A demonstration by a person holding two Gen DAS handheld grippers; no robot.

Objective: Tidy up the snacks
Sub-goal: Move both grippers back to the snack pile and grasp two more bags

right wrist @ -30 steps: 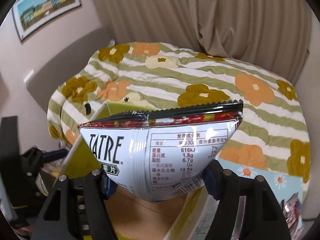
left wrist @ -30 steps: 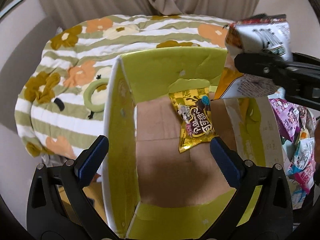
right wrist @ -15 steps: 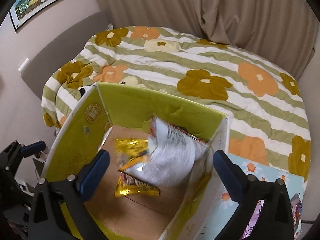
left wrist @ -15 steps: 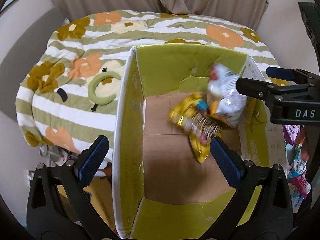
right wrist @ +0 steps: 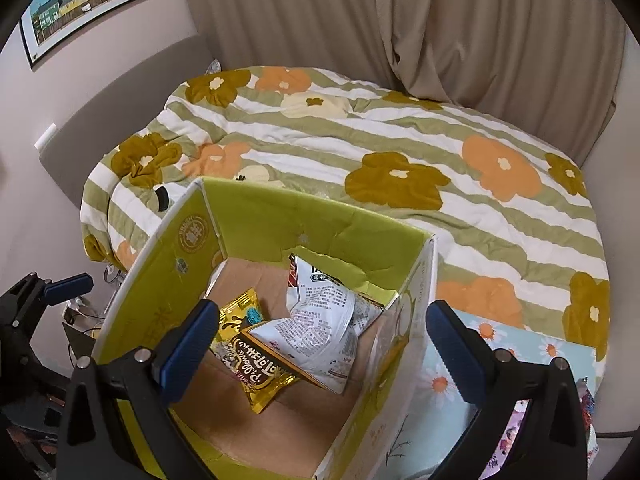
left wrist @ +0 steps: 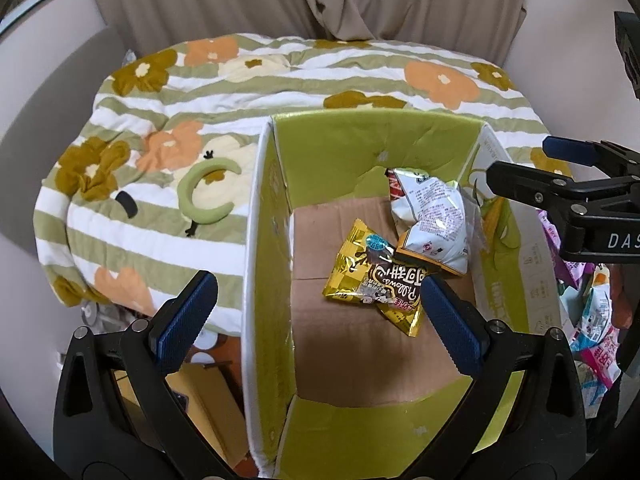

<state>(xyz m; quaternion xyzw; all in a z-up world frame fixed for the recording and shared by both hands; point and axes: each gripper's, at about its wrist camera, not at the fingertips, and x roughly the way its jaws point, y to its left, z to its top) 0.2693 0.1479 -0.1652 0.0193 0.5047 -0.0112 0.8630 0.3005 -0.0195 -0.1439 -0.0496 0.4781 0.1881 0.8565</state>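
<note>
Your right gripper (right wrist: pixel 318 328) has its jaws wide apart with nothing between them. They have just been opening, and the white bag (right wrist: pixel 320 320) now lies loose in the box (right wrist: pixel 256 216), just past and below the jaws. It leans on the far wall and rests partly on the gold bag (right wrist: pixel 256 376), which lies flat on the brown bottom, nearer your left jaw.

Your left gripper (left wrist: pixel 316 308) also has its jaws apart and empty. It hangs over the near end of the same box, with the gold bag (left wrist: pixel 376 288) just inside its right jaw and the white bag (left wrist: pixel 432 220) farther ahead.

More snack bags (left wrist: pixel 592 320) lie in a pile outside the box, past your left gripper's right jaw.

These bags look light, puffy and crinkly. The shiny skin may slip, and a hard squeeze could crush what is inside. Take the next one by its flat sealed edge and pinch gently.

Behind the box is the bed (right wrist: pixel 400 140) with a flowery blanket.
</note>
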